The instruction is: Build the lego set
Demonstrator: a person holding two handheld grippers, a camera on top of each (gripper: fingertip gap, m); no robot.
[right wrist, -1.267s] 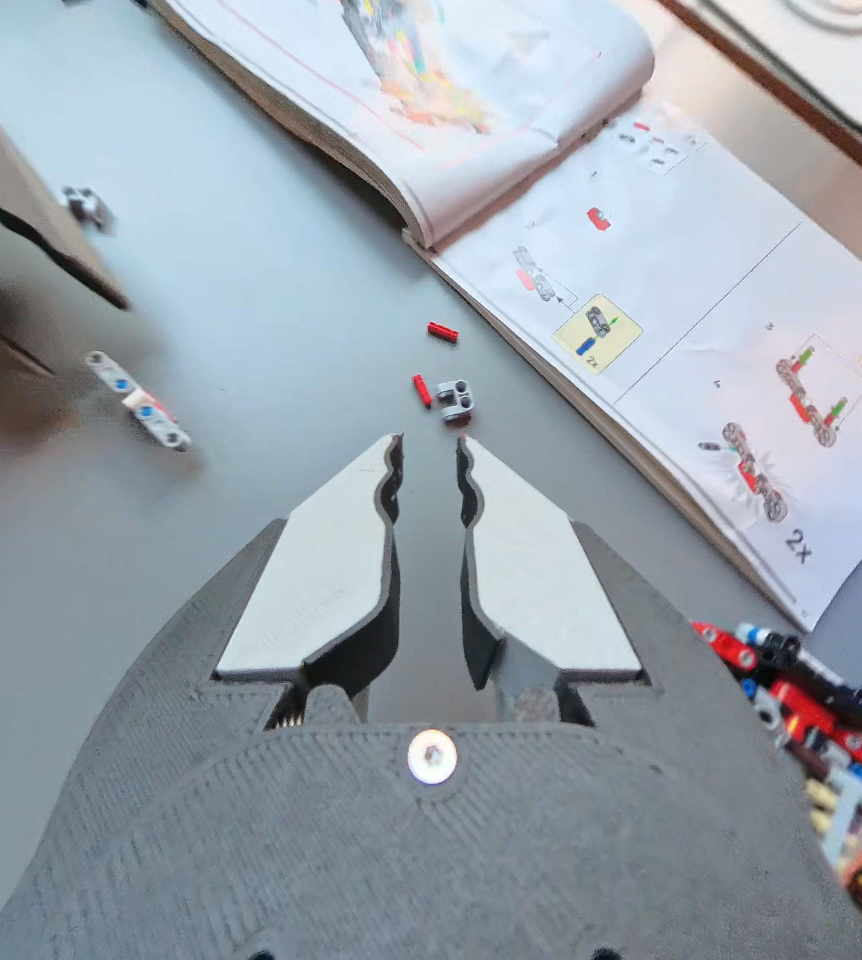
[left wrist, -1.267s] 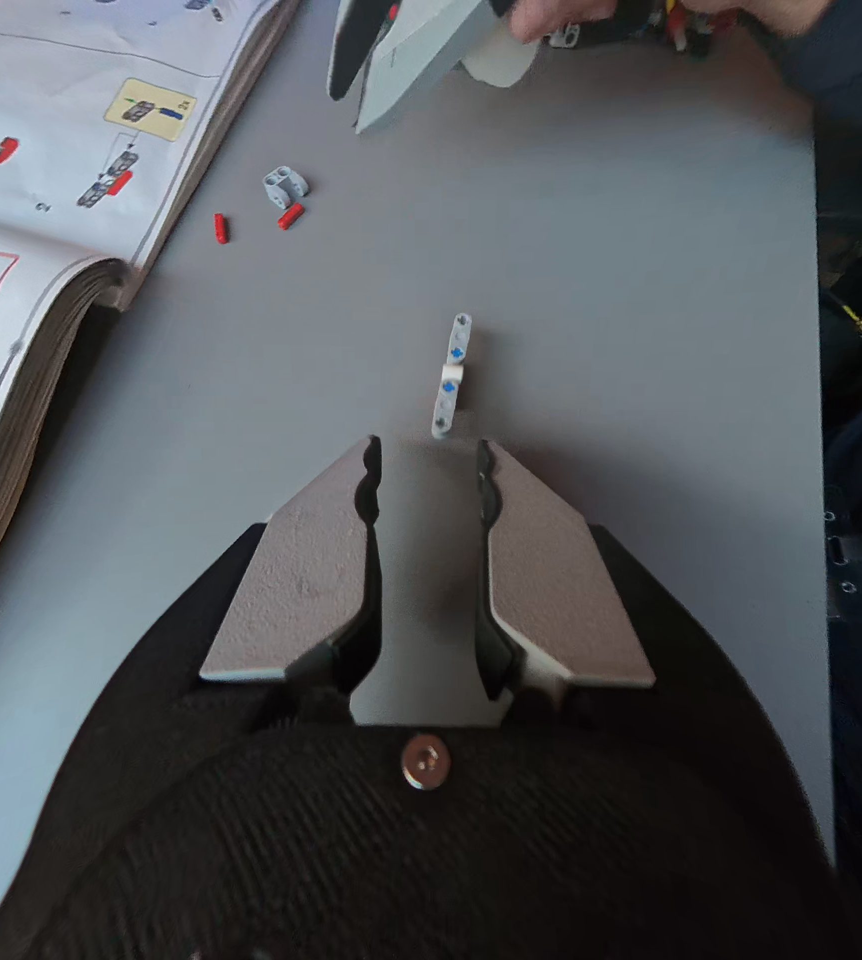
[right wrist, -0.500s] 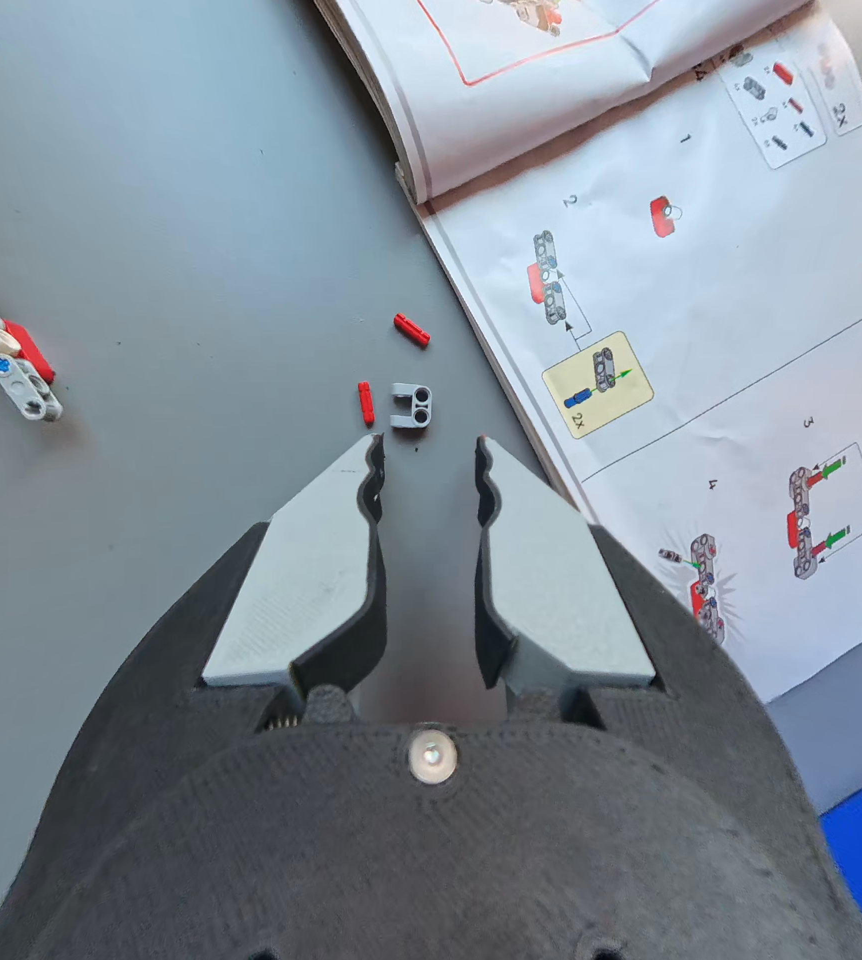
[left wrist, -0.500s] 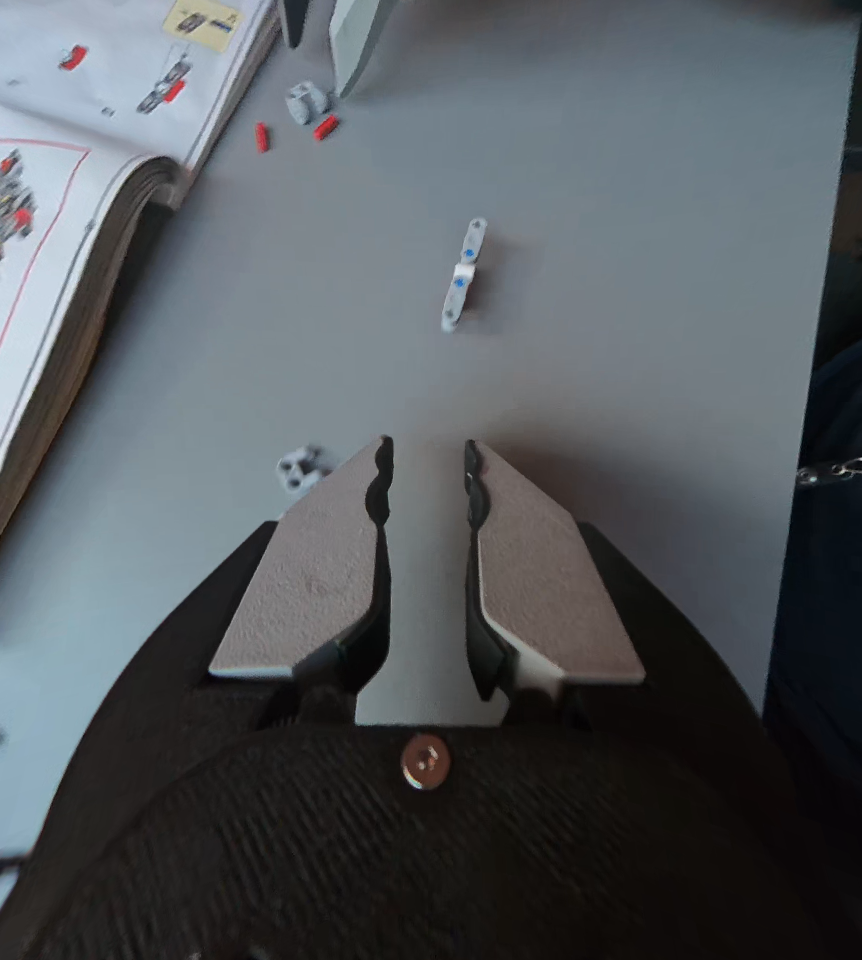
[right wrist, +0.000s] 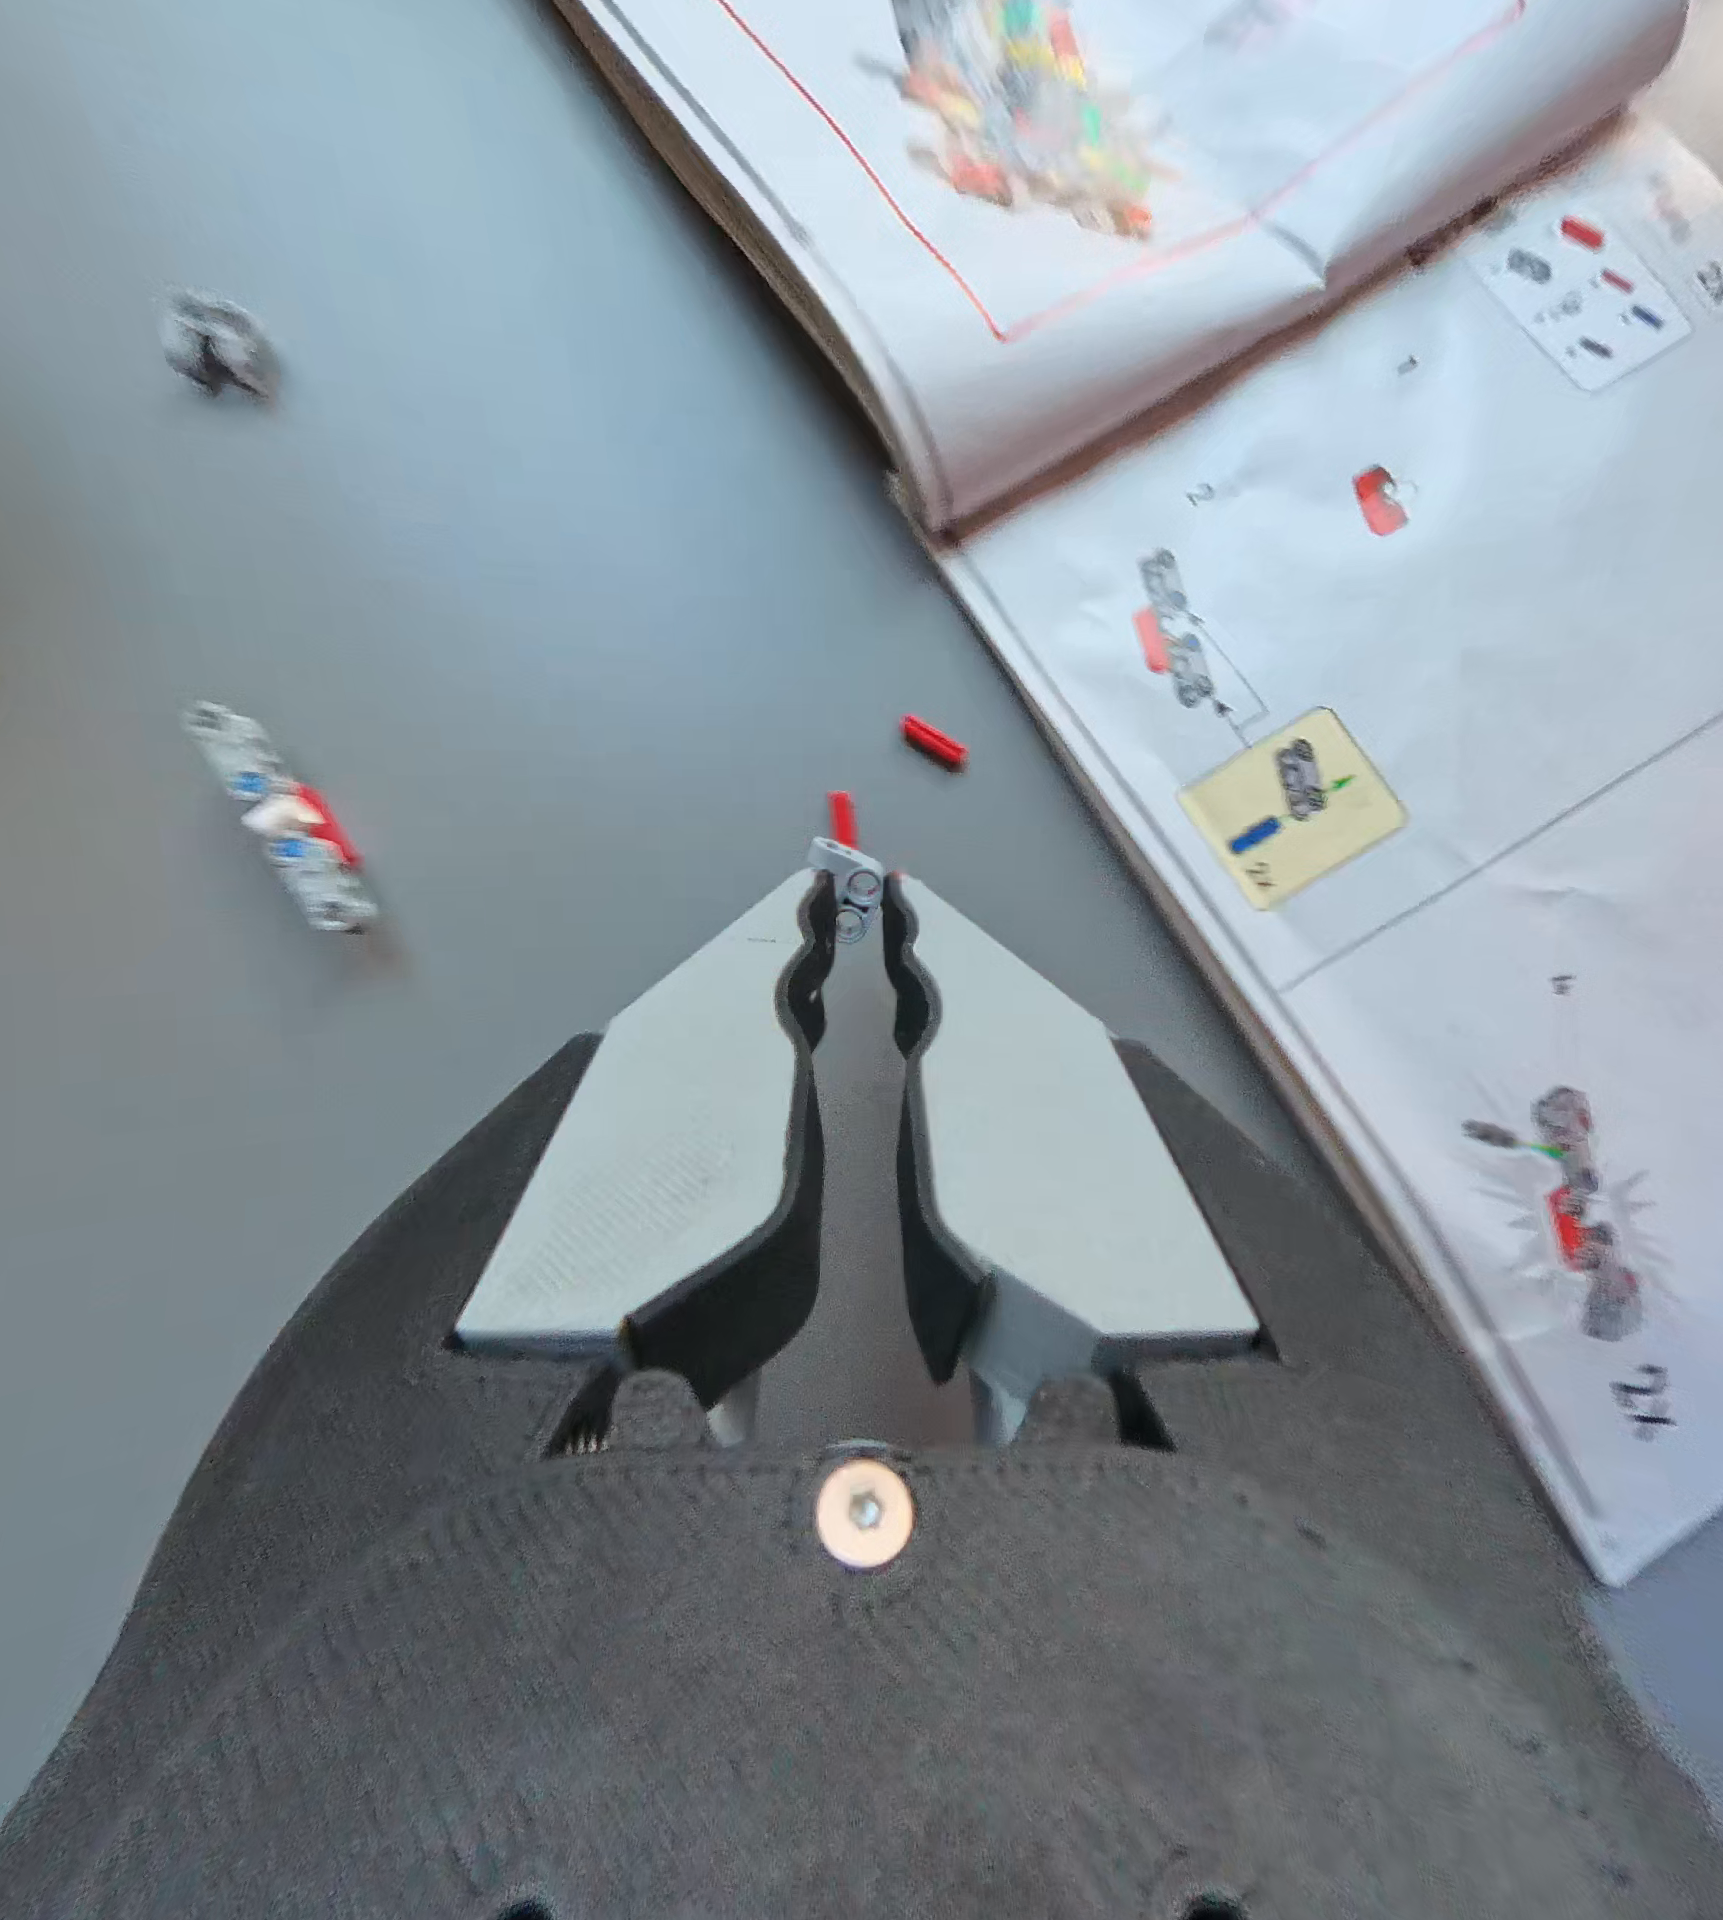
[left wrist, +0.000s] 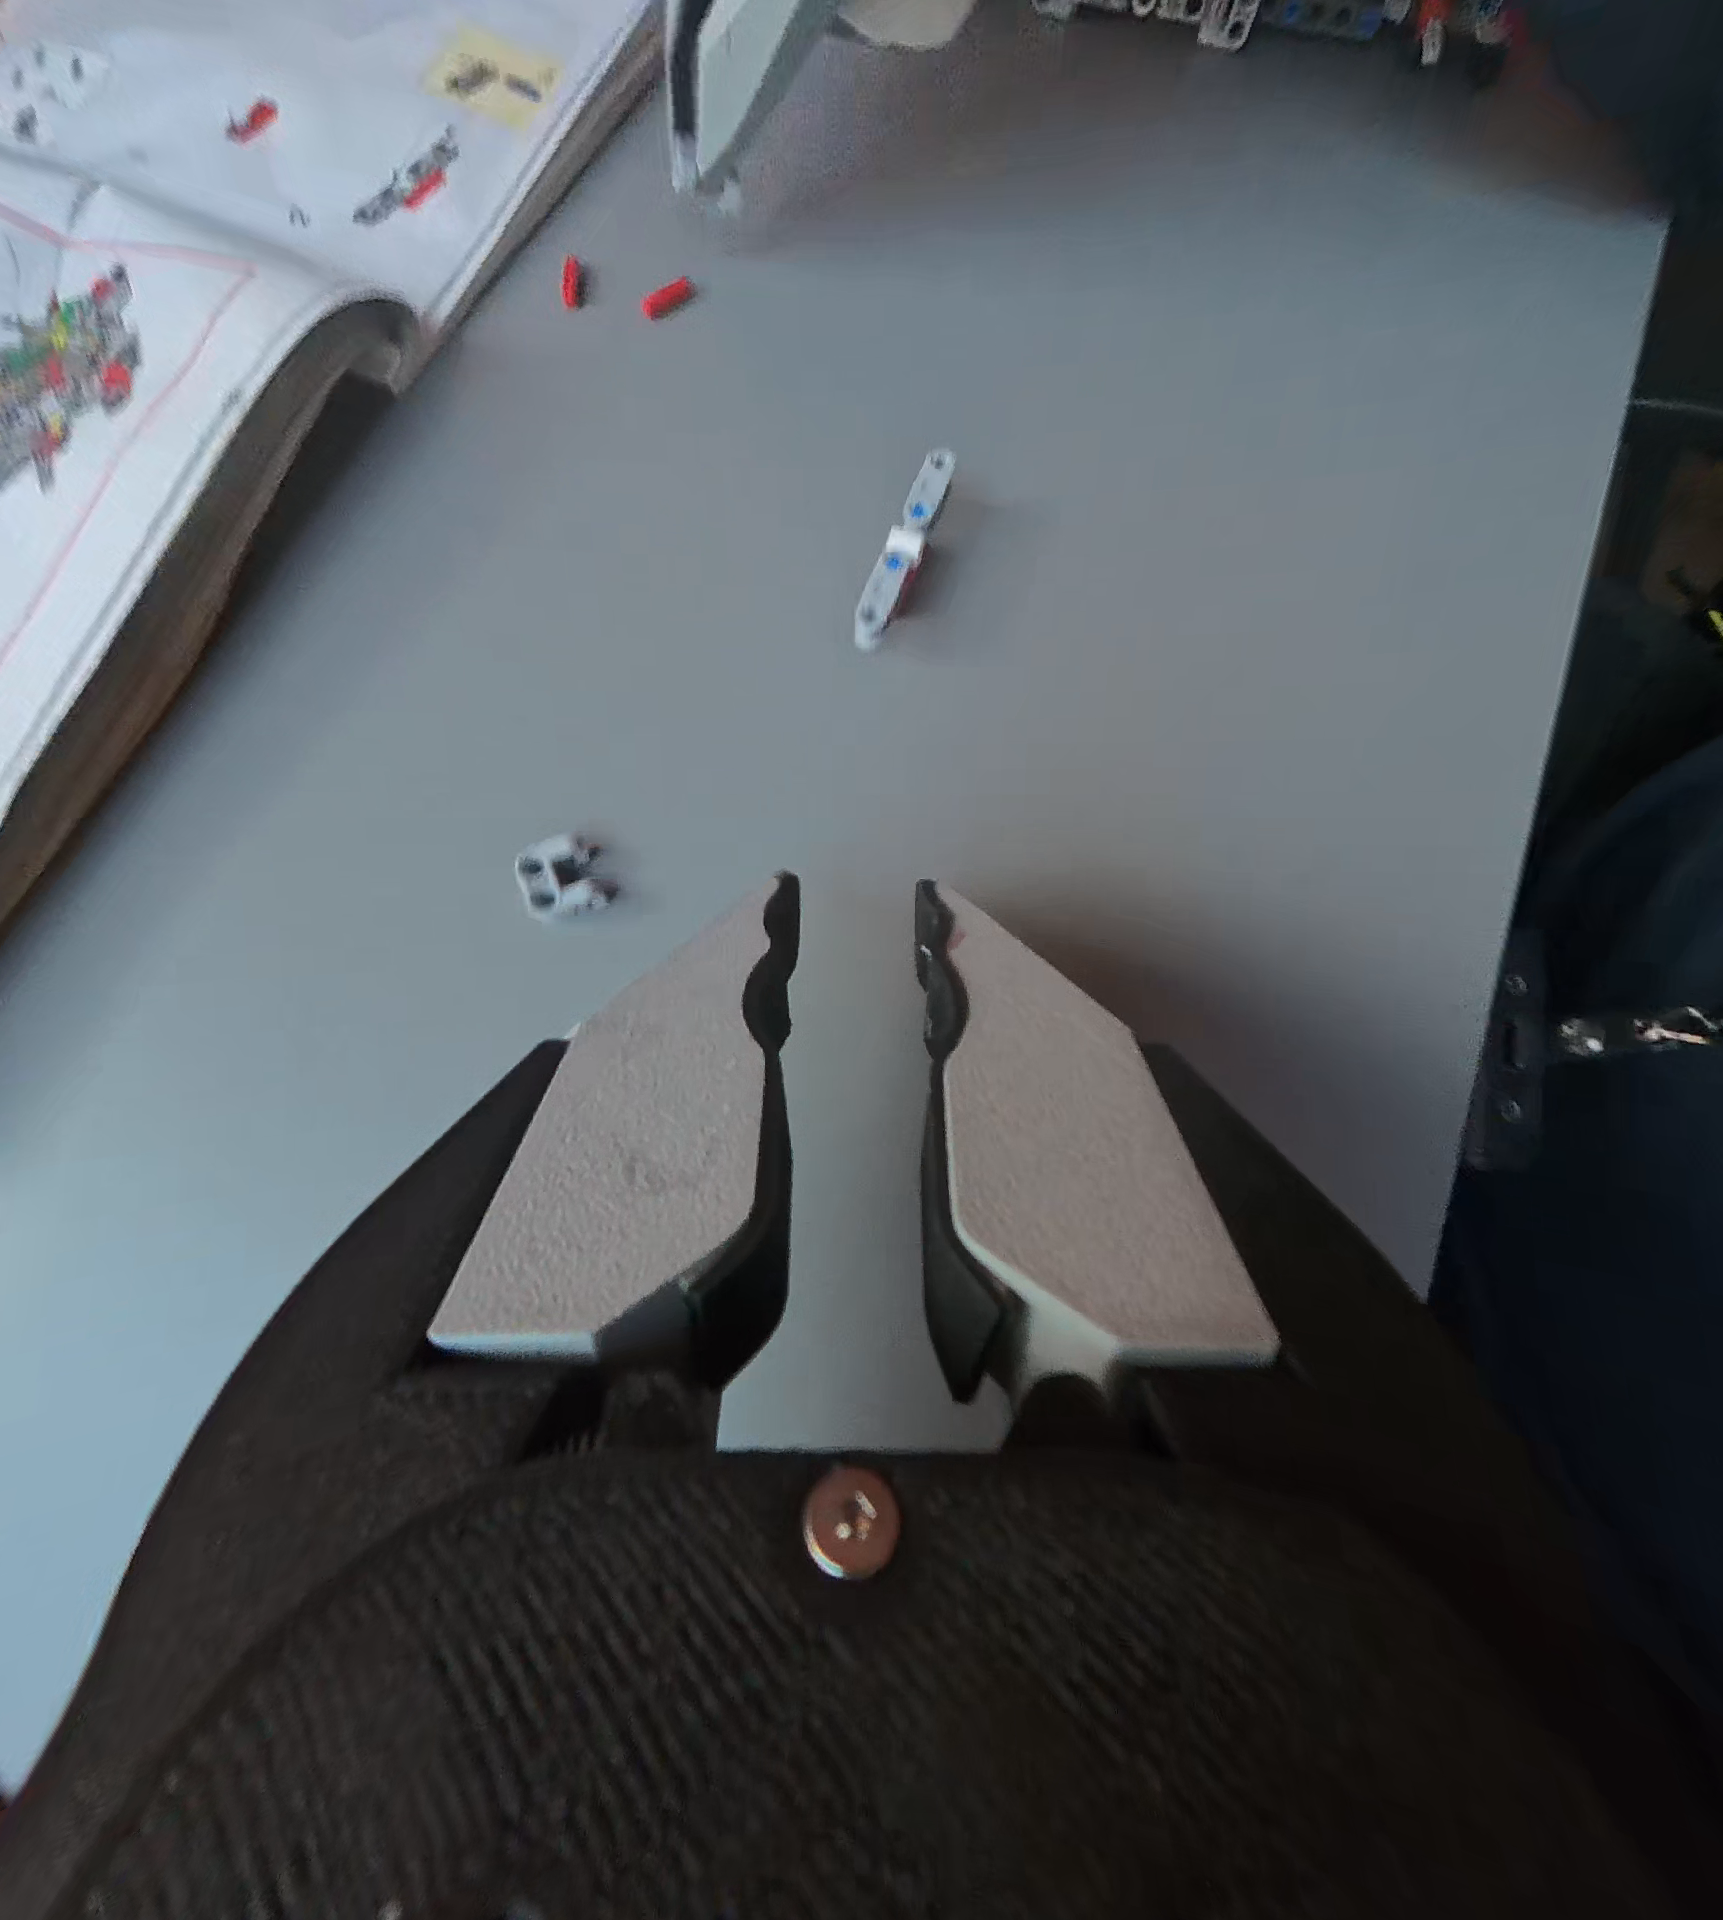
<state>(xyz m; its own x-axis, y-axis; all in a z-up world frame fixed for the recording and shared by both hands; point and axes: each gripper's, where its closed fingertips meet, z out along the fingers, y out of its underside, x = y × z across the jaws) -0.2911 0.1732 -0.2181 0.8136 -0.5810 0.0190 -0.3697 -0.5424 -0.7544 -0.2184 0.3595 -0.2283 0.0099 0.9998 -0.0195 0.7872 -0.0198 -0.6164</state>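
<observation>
Grey table (right wrist: 483,540): right fingers (right wrist: 819,935) clamping small grey connector (right wrist: 849,871); left fingers (left wrist: 780,966) apart, bare.

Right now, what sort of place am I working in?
Likely a hobby or assembly desk: a grey table with an open picture instruction booklet, loose red pins and a pile of toy building parts.

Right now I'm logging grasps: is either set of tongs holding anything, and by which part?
The right tongs pinch a small grey two-hole connector at their tips, by its flat sides. The left tongs are open and hold nothing.
</observation>
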